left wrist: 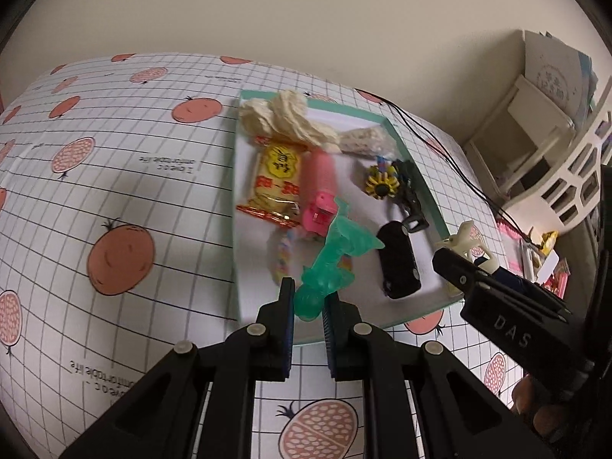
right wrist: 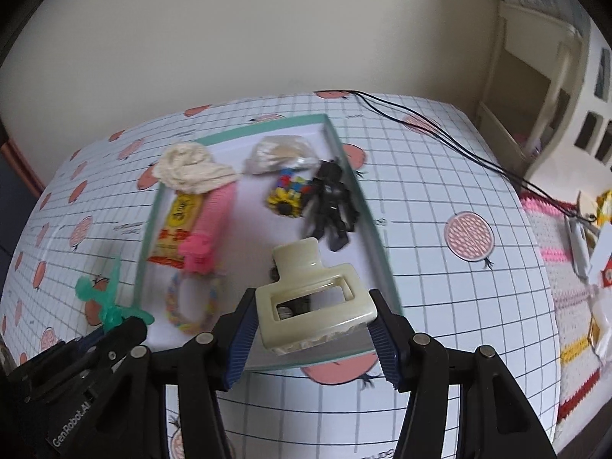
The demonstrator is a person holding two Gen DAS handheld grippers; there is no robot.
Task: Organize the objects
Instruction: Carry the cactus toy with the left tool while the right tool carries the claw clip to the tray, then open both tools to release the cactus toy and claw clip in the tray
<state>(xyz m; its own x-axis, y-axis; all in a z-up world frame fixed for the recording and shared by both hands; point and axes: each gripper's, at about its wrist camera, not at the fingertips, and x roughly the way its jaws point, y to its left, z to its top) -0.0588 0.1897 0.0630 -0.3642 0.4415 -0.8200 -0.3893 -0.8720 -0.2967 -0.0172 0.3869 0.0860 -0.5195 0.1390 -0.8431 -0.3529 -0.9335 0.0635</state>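
Claw point(left wrist: 309, 308) on my left pinches the green translucent figure point(left wrist: 332, 264) by its lower end, above the near rim of the tray point(left wrist: 235, 229); bare tabletop point(left wrist: 114, 191) lies open to the left. On my right wrist camera, the right claw point(right wrist: 310, 334) clamps the cream hair clip point(right wrist: 311, 300) over the tray's near edge, with clear checkered cloth to the right.

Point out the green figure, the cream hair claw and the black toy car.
green figure point(left wrist: 332, 264), left wrist view, torso.
cream hair claw point(right wrist: 313, 298), right wrist view, top frame.
black toy car point(left wrist: 397, 264), left wrist view, roof.
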